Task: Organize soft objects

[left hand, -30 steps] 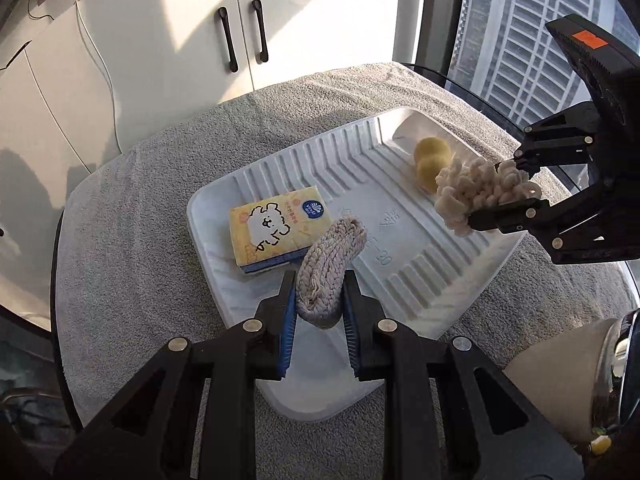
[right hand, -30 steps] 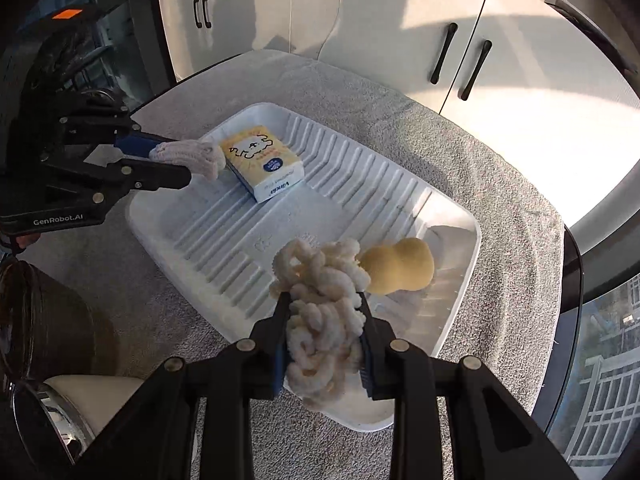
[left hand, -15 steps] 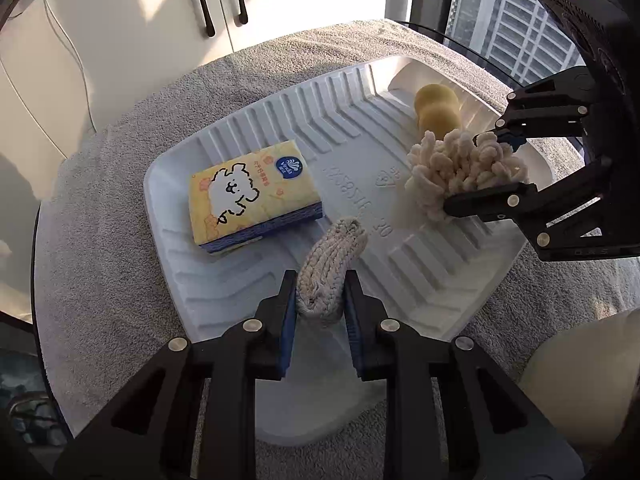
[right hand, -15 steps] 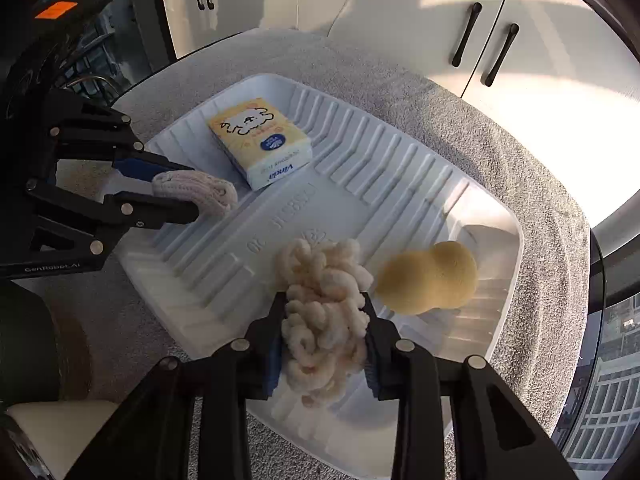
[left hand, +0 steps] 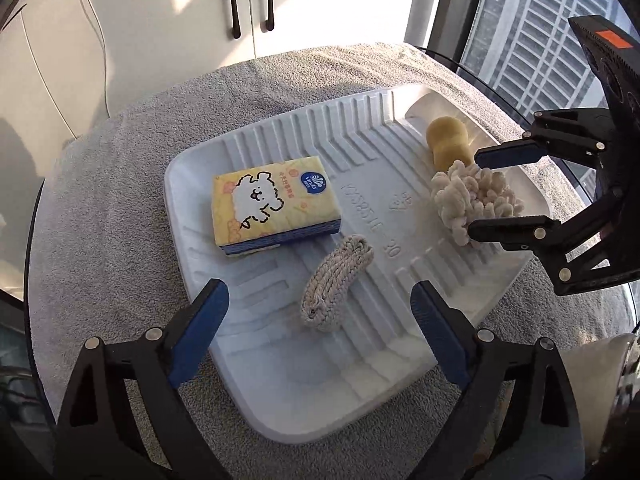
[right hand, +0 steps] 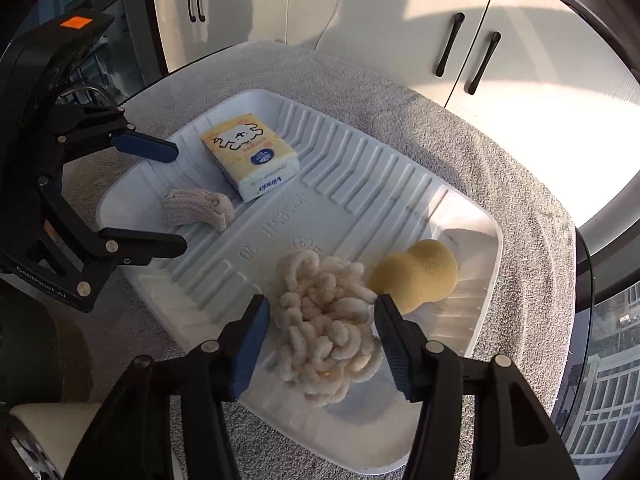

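A white ribbed tray (left hand: 360,152) (right hand: 360,184) holds all the soft things. A braided rope coil (left hand: 338,282) (right hand: 196,210) lies flat on it, between the wide, still opening jaws of my left gripper (left hand: 316,296) (right hand: 176,198), and neither pad touches it. A cream fluffy chenille bundle (right hand: 324,320) (left hand: 468,200) rests at the tray's near edge. My right gripper (right hand: 320,308) (left hand: 476,190) straddles it with its jaws opening and the pads not pressing. A yellow tissue pack (left hand: 276,208) (right hand: 250,156) and a yellow gourd-shaped sponge (left hand: 446,140) (right hand: 416,276) also lie in the tray.
The tray sits on a grey towel (left hand: 120,240) spread over a round table. White cabinets with black handles (left hand: 252,4) stand behind it, and a window (left hand: 540,40) is at the right. A pale rounded object (left hand: 588,380) shows at the lower right.
Both grippers came down over the tray. The left jaws sprang wide and let go of the rope coil. The right jaws spread off the fluffy bundle, which now rests on the tray.
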Motion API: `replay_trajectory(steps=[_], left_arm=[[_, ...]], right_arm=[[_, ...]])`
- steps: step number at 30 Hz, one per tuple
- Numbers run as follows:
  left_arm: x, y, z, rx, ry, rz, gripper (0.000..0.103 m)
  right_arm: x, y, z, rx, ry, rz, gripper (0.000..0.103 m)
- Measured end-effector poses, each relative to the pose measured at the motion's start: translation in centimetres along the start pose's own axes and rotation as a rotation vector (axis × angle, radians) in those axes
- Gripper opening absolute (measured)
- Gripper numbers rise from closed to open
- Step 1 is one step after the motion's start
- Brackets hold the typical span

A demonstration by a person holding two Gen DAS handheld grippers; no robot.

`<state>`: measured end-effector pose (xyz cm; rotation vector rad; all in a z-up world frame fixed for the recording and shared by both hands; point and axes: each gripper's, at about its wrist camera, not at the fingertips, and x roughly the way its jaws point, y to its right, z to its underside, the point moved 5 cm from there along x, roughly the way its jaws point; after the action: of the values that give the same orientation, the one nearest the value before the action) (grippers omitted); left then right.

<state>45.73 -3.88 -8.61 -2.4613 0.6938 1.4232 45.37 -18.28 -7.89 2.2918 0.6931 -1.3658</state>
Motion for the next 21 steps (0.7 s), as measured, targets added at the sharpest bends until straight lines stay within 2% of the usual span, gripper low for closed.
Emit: replay_trajectory(steps=[2, 8, 12, 17, 21], left_arm=[[-0.7, -0.2, -0.2, -0.012, 0.019, -0.009, 0.102], [-3.7, -1.3, -0.9, -0.077, 0.088, -0.012, 0.103], [-7.8, -2.2, -0.6, -0.136, 0.175, -0.008, 0.103], [-13.8, -1.9, 2.2, -0.152, 0.266, -0.034, 0.103], [-18.1, -0.7, 6.0, -0.174, 0.323, -0.058, 0.103]], right_arm=[[-1.1, 0.2, -0.1, 0.010, 0.022, 0.004, 0.062], [-5.4, 1.4, 0.0, 0.059, 0.090, 0.008, 0.067], [-9.8, 1.3, 1.1, 0.091, 0.164, -0.002, 0.067], [-16.4, -0.2, 4.5, 0.107, 0.275, -0.009, 0.070], [-20.7, -2.6, 8.5, 0.127, 0.346, -0.032, 0.074]])
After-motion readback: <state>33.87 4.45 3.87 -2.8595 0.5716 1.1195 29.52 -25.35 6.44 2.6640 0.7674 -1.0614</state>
